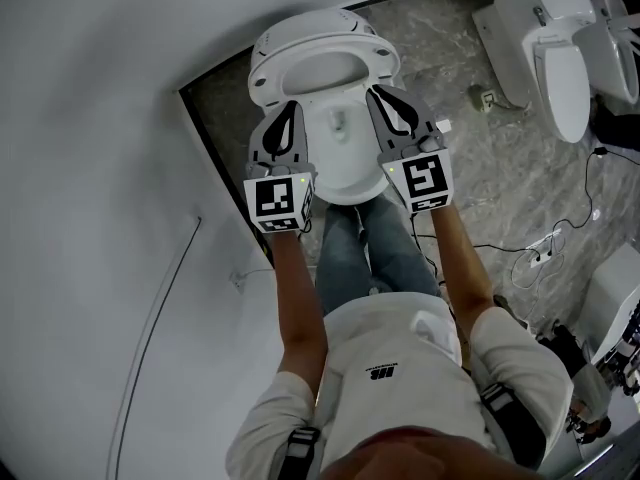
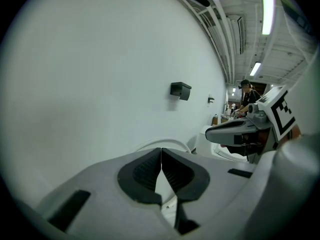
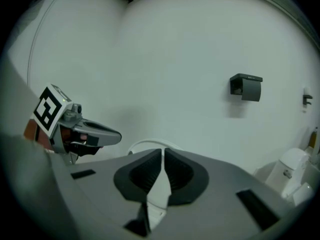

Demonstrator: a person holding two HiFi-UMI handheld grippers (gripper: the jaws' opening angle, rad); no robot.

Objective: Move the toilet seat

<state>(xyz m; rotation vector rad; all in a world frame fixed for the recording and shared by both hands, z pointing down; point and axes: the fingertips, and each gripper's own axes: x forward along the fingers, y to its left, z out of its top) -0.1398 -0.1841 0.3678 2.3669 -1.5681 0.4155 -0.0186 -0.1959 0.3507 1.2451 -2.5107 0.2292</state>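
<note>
In the head view the person stands at the 6 o'clock side of the toilet bowl [image 1: 345, 173]. The toilet seat [image 1: 320, 30] appears tipped up at the bowl's 12 o'clock end with its underside showing, so I judge this as the approach, the seat not yet moved. The left gripper [image 1: 290, 106] sits at the bowl's 9 o'clock rim and the right gripper [image 1: 381, 92] at its 3 o'clock rim, both tips just beside the seat's lower edge. Next, the tips likely need to bear evenly on both sides of the ring and guide it slowly about its hinge. In the left gripper view the left gripper [image 2: 161, 150] is clenched, tips meeting with nothing between them. The seat's white arc [image 2: 177, 142] lies just beyond, at 12 o'clock. White shows through the gap behind the tips, though I cannot tell whether it is pinched. In the right gripper view the right gripper [image 3: 163, 150] is likewise closed tip to tip, with the seat's arc [image 3: 145, 143] just beyond and a black wall holder [image 3: 246, 87] at 2 o'clock.
</note>
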